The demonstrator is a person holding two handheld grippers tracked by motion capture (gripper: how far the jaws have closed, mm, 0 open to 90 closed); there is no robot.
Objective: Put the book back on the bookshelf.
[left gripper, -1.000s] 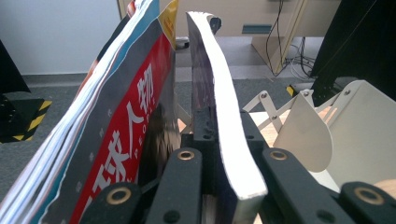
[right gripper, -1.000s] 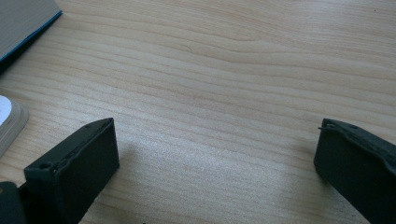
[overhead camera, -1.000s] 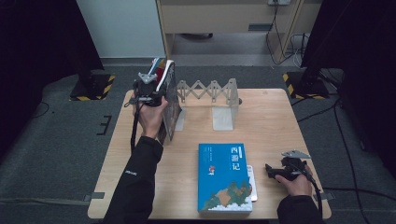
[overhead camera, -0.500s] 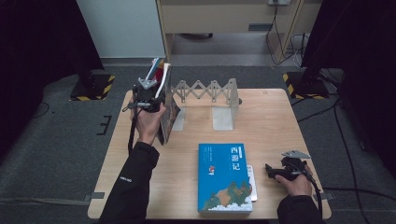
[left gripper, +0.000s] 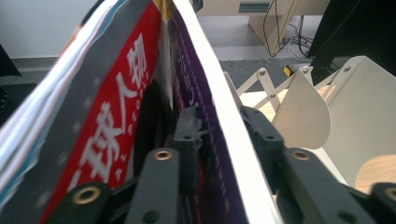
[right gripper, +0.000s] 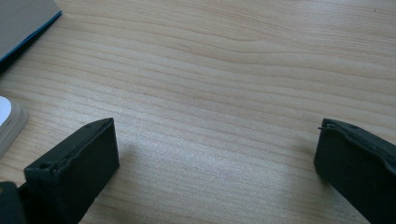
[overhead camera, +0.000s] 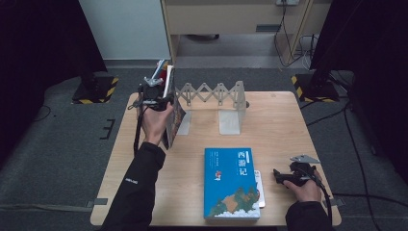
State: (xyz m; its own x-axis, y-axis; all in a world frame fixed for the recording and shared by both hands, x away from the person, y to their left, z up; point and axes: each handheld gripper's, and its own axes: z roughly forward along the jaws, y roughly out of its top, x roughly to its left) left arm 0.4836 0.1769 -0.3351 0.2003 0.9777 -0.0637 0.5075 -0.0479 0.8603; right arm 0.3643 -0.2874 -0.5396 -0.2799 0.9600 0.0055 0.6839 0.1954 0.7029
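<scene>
Books (overhead camera: pixel 169 108) were held upright at the rack (overhead camera: pixel 211 94) by the clamped left claw (overhead camera: pixel 155 96). Blue book (overhead camera: pixel 231 183) lay unshelved; right claw (overhead camera: pixel 288 175) rested wide open, empty.

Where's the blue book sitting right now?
In the high view the blue book lies flat at the table's near edge, right of centre, just left of the right gripper and in front of the expanding metal bookend rack.
</scene>
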